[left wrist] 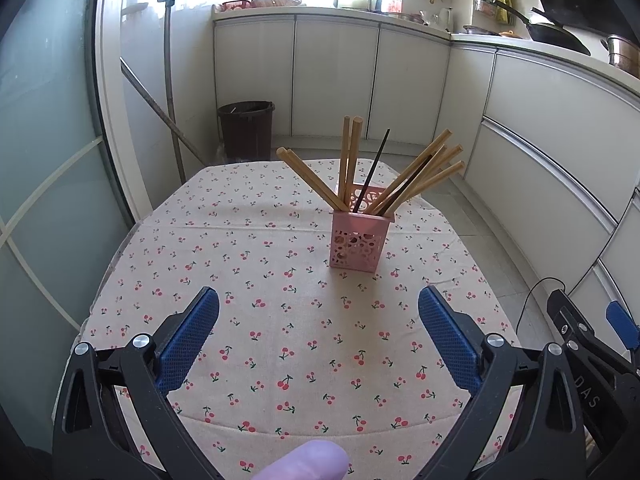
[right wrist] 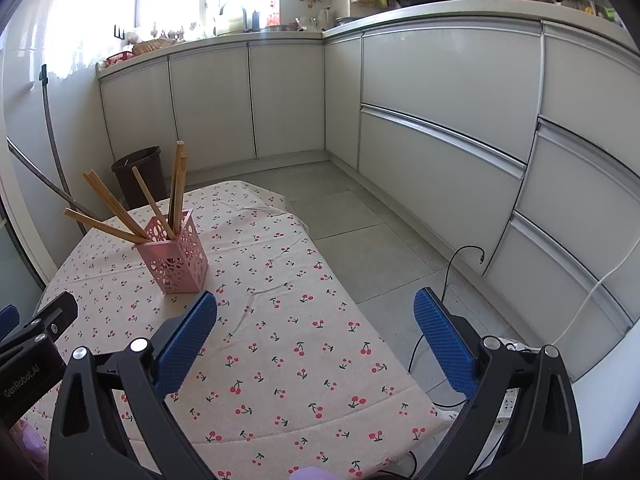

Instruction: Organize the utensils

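Tablecloth [left wrist: 280, 312]: matt woven cloth, creased, printed with red cherries; holder [left wrist: 358, 240] at frame centre: pink matt plastic with perforated walls, holding pale bare-wood chopsticks [left wrist: 348, 156] and one thin black stick [left wrist: 374, 168] of smooth finish. Left gripper [left wrist: 318, 336] and right gripper [right wrist: 316, 338], lower frame: black smooth plastic frames, bright metal pivot screws, fingers [left wrist: 188, 344] faced with blue knurled rubbery pads. Cabinet fronts [right wrist: 440, 68], upper right: pale semi-gloss panels with brushed metal trim; floor [right wrist: 360, 236]: grey matt tile.
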Available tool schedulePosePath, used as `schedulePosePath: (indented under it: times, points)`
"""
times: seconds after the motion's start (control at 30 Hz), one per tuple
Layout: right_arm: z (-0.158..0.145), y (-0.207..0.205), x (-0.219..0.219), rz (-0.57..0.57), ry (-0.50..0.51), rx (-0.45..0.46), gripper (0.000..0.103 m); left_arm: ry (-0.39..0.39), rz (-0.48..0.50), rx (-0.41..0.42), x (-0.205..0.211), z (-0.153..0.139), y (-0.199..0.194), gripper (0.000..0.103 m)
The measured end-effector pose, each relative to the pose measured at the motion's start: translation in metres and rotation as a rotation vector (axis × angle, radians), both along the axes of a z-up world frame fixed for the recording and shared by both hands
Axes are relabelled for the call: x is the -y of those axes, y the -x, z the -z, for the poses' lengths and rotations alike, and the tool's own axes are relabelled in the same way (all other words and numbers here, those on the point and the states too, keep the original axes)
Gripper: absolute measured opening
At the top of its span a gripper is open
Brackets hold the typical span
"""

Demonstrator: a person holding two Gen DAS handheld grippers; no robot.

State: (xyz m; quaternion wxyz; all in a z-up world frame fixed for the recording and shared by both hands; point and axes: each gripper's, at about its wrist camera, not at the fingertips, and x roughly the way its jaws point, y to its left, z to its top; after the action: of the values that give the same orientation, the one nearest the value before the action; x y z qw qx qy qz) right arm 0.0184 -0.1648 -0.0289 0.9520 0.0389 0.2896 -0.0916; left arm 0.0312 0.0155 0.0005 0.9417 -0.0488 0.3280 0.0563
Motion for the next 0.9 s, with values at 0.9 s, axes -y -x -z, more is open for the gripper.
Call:
schedulePosePath:
  times: [0.9]
  points:
    - [0.0023, 0.0001, -0.0014, 0.001, 0.001, -0.005, 0.096, -0.002, -0.006, -0.012, -0.0014, 0.0020, -0.0007, 0.096]
